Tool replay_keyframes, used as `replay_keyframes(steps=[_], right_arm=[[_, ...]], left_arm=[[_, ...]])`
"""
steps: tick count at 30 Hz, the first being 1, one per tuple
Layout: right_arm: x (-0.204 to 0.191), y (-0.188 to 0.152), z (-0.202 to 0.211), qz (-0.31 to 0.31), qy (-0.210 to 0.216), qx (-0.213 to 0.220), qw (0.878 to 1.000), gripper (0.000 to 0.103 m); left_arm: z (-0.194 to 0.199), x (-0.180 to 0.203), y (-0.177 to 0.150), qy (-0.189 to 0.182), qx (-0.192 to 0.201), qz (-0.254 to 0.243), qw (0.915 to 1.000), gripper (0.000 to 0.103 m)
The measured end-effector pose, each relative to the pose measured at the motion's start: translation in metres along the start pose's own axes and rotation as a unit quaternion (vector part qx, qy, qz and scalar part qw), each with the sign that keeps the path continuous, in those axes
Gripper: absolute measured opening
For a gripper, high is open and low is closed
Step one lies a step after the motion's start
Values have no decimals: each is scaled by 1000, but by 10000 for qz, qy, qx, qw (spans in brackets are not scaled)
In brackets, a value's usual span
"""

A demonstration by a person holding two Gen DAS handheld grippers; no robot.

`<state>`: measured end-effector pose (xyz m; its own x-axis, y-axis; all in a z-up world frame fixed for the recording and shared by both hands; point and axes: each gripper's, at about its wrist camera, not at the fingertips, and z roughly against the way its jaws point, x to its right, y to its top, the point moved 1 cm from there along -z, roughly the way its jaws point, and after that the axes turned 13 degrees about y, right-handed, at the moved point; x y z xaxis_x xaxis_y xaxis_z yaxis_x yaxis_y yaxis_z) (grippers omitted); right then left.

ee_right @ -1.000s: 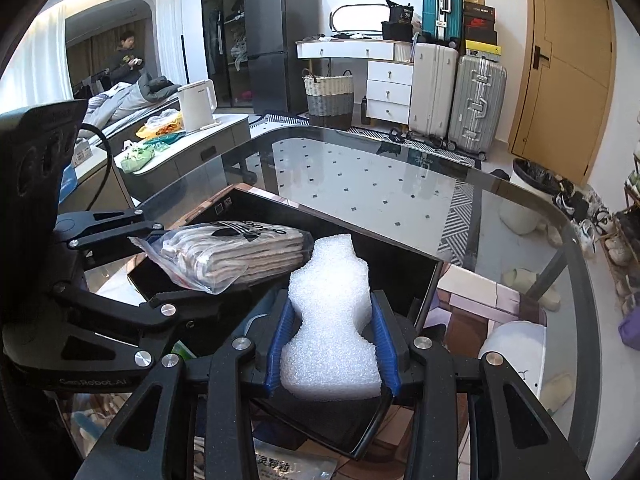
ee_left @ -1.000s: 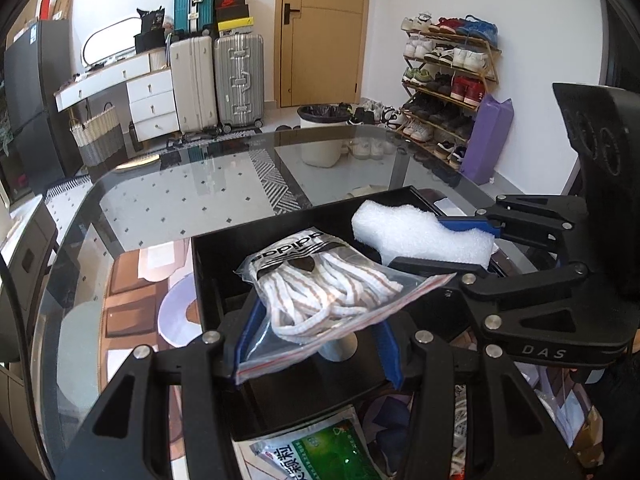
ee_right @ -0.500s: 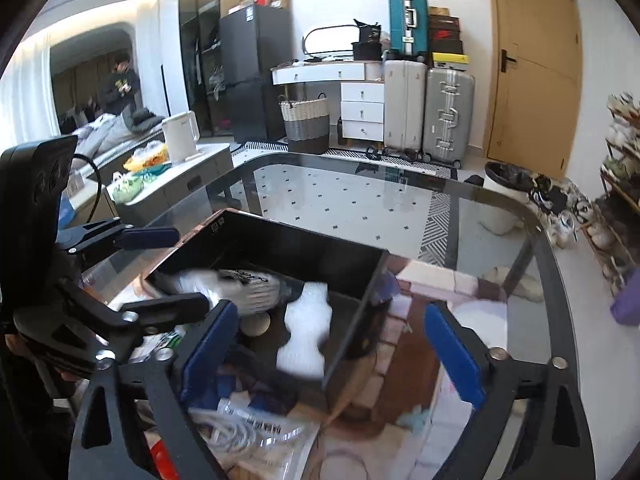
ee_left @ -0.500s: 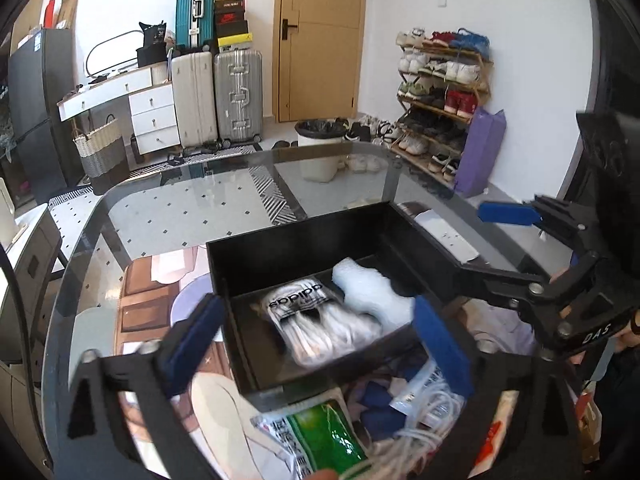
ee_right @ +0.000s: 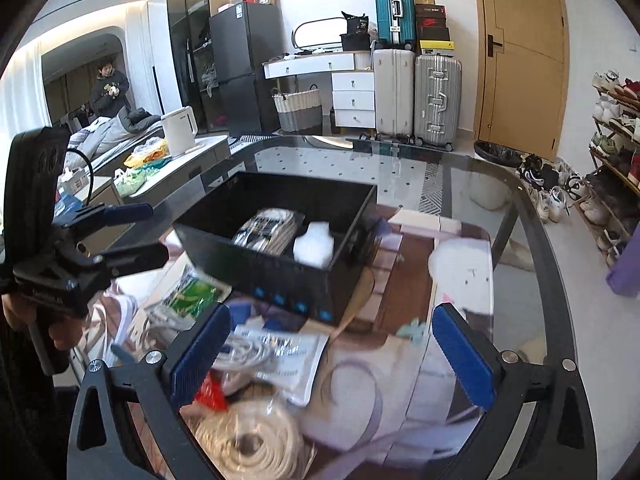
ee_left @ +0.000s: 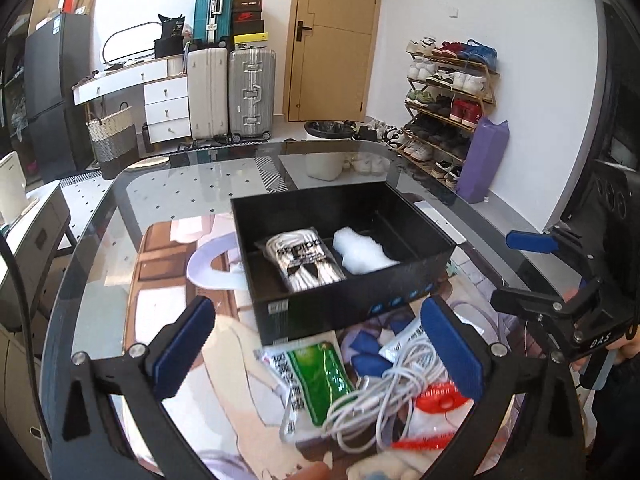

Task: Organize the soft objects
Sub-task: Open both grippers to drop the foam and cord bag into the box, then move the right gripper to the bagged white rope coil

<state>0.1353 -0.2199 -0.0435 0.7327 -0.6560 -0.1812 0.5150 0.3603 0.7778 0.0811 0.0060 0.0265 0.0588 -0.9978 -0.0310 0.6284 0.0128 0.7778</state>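
A black box stands on the glass table. Inside it lie a clear bag of white laces on the left and a white foam piece to its right. My left gripper hangs open on the near side of the box, with nothing between its blue pads. My right gripper is also open and empty, back from the box's front right corner. Each gripper shows in the other's view, the left gripper and the right gripper, both with jaws apart.
Loose items lie in front of the box: a green sachet, a white cable bundle, a red-printed packet, a printed clear bag and a coil of cream rope. A person stands far behind.
Both grippers opened and let go: the lace bag and the foam piece now lie in the box. Both grippers have drawn back from the box toward the near edge.
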Motion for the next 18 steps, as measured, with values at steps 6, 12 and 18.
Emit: replay_keyframes(steps=[6, 12, 18], right_arm=[[-10, -17, 9, -8, 40, -56, 10000, 102], [-21, -34, 14, -16, 101, -146, 9998, 102], [-29, -54, 11, -14, 179, -347, 9992, 102]], left_arm=[[12, 2, -16, 48, -1, -52, 10000, 103], [18, 4, -31, 75, -96, -122, 9999, 103], [20, 2, -43, 100, -209, -145, 9996, 103]])
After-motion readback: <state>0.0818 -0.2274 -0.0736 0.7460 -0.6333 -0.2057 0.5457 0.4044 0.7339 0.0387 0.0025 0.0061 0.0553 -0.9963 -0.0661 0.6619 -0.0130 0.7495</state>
